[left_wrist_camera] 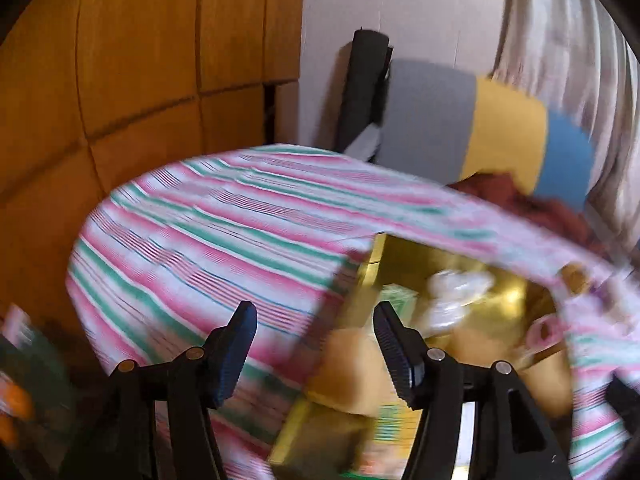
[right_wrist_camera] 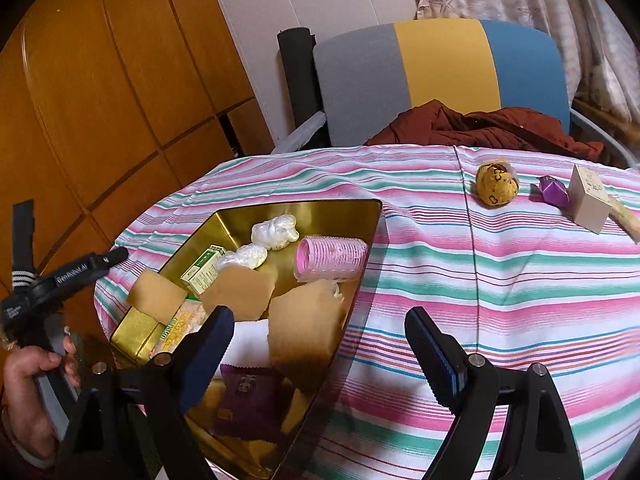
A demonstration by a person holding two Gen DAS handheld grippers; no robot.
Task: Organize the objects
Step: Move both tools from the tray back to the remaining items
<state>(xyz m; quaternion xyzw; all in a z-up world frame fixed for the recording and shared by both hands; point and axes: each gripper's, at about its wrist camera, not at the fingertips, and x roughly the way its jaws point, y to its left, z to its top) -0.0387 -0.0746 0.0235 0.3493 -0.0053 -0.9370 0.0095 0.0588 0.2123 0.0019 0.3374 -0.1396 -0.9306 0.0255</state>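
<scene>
Both claws stand spread with nothing between their pads. Right gripper (right_wrist_camera: 320, 354) hovers low over the striped tablecloth (right_wrist_camera: 500, 280), its left finger above the near corner of the gold tray (right_wrist_camera: 344, 210) and its right finger over bare cloth. The tray lies ahead and to the left of this claw. Inside it sit a pink hair roller (right_wrist_camera: 332, 258) near the right wall, two white wrapped bundles (right_wrist_camera: 275, 232) behind it, a small green box (right_wrist_camera: 203, 268), several tan paper pieces (right_wrist_camera: 308, 328), and a dark purple sachet (right_wrist_camera: 246, 394) close under the left finger. Outside the tray, well ahead and to the right on the cloth, rest a yellow ball (right_wrist_camera: 496, 188), a purple faceted object (right_wrist_camera: 554, 192) just beside it, and a cream box (right_wrist_camera: 590, 200) next to that.

Left gripper (left_wrist_camera: 314, 350), blurred in its own view, hangs over the tray's (left_wrist_camera: 412, 252) left edge, with the tray contents directly ahead and to its right. From the right wrist view the left gripper's (right_wrist_camera: 114, 258) tip shows just left of the tray, held by a hand (right_wrist_camera: 28, 376). Behind the table stands a chair (right_wrist_camera: 440, 68) striped grey, yellow and blue, with a rust-red garment (right_wrist_camera: 480, 128) on its seat.
</scene>
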